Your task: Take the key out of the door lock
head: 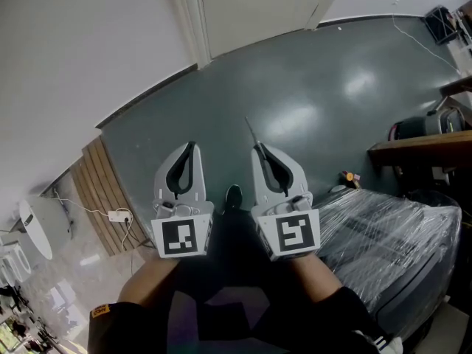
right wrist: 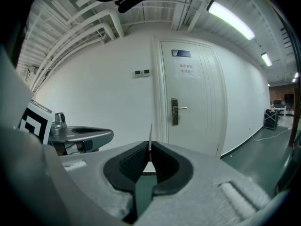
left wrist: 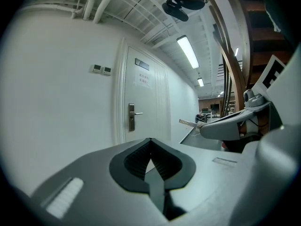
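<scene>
A white door (right wrist: 194, 98) with a metal handle-and-lock plate (right wrist: 174, 111) stands shut some way ahead of both grippers; it also shows in the left gripper view as door (left wrist: 143, 102) with lock plate (left wrist: 131, 117). My right gripper (head: 258, 147) is shut on a thin metal key (right wrist: 150, 136), whose blade sticks out past the tips as the key (head: 249, 129). The left gripper view shows the same key (left wrist: 187, 123) from the side. My left gripper (head: 192, 146) is beside it, jaws closed together with nothing in them.
Grey floor (head: 310, 102) lies between me and the door. A plastic-wrapped bulky object (head: 391, 227) and a wooden shelf (head: 420, 147) stand at the right. A slatted wooden panel (head: 99, 198) and a power strip (head: 118, 215) lie at the left. A shoe (head: 233, 196) shows between the grippers.
</scene>
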Tool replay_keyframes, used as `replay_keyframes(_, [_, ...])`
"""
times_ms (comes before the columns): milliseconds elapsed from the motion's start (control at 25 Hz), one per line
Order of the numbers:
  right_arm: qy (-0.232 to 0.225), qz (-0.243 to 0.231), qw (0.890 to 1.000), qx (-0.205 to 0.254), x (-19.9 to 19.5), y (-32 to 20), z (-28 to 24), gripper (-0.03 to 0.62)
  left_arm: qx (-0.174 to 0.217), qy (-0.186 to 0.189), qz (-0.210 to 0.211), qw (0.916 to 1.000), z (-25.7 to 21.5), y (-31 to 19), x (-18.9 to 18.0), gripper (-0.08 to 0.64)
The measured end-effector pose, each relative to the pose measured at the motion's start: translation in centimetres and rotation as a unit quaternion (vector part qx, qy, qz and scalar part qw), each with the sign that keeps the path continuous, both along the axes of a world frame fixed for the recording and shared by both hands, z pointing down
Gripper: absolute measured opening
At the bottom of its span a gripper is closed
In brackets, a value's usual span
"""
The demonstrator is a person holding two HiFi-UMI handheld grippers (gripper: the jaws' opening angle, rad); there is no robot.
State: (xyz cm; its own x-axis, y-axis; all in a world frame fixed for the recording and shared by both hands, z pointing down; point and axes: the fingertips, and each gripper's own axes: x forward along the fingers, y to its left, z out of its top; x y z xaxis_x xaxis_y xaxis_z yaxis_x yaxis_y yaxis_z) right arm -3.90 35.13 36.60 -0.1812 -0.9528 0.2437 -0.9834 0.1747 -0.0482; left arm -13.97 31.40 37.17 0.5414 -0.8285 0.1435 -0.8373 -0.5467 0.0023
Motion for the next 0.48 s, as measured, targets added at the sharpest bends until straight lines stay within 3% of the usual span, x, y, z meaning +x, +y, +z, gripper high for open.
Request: replay_keyframes(480, [0.002,-0.002,1.0,0.005,0.0,1.9,-0.4,0.014,0.013,0.003,0.003,0.9999,-0.7,1.6,0.3,0.018])
